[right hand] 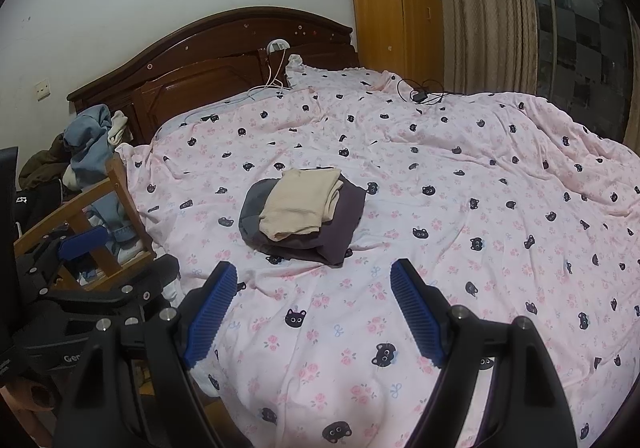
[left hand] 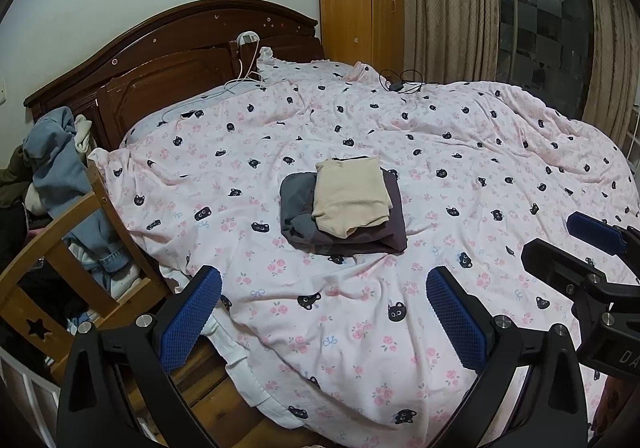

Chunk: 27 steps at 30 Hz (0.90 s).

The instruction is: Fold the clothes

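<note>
Jaws are spread wide on both the left gripper (left hand: 322,304) and the right gripper (right hand: 314,302), nothing held between them. A folded beige ribbed garment (left hand: 350,198) is seen stacked on folded dark grey clothes (left hand: 298,214), mid-bed on the pink cat-print duvet (left hand: 480,176), ahead of both grippers.

The bed (left hand: 460,152), under a cat-print quilt, carries stacked folded clothes (left hand: 344,208) and, seemingly, charger cables (left hand: 400,82).

The beige top (left hand: 352,200) hides most of the dark clothes (left hand: 344,236) under it. Left of that pile, the chair (left hand: 60,276) is cut off by the pic edge, and its clothes heap (left hand: 56,168) is too jumbled to tell apart.
</note>
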### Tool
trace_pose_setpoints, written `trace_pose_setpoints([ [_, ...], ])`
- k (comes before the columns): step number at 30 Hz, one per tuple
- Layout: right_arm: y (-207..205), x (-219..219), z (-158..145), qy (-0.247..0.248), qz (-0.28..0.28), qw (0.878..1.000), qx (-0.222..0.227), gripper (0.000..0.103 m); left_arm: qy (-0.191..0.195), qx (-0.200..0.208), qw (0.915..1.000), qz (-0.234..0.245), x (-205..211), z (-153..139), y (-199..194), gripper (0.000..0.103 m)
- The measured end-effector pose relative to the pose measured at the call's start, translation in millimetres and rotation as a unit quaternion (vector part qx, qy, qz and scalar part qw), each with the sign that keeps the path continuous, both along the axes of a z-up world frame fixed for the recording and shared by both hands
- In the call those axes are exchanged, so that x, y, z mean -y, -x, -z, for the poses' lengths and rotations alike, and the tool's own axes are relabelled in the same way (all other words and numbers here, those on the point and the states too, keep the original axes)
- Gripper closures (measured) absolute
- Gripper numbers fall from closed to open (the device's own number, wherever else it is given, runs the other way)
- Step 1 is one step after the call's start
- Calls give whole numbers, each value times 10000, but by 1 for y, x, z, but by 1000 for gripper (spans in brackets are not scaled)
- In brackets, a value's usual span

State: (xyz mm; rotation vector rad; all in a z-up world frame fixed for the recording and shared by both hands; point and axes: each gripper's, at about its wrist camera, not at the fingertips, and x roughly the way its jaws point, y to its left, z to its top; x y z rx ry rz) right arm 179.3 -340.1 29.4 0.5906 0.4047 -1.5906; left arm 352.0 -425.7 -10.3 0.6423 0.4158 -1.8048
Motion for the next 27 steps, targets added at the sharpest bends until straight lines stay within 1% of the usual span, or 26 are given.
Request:
trace_pose_setpoints([
  [4, -1, 0, 0, 12, 9, 10000, 6, 22, -60, -62, 10000, -20, 1, 1, -3, 1],
  [8, -1, -1, 0, 18, 12, 10000, 12, 22, -19, -64, 10000, -42, 1, 0, -4, 1],
  [13, -1, 0, 1, 15, 5, 10000, 17, 22, -89, -186, 9998, 53, 1, 0, -4, 1],
  [16, 0, -1, 1, 9, 2, 10000, 26, 22, -174, -217, 9996, 80, 3, 2, -3, 1],
  [21, 1, -1, 2, -1, 13, 10000, 51, 22, -323, -398, 9986, 158, 4, 4, -4, 1],
  [27, 2, -1, 3, -17, 14, 10000, 58, 22, -284, -389, 9987, 137, 3, 4, -3, 1],
])
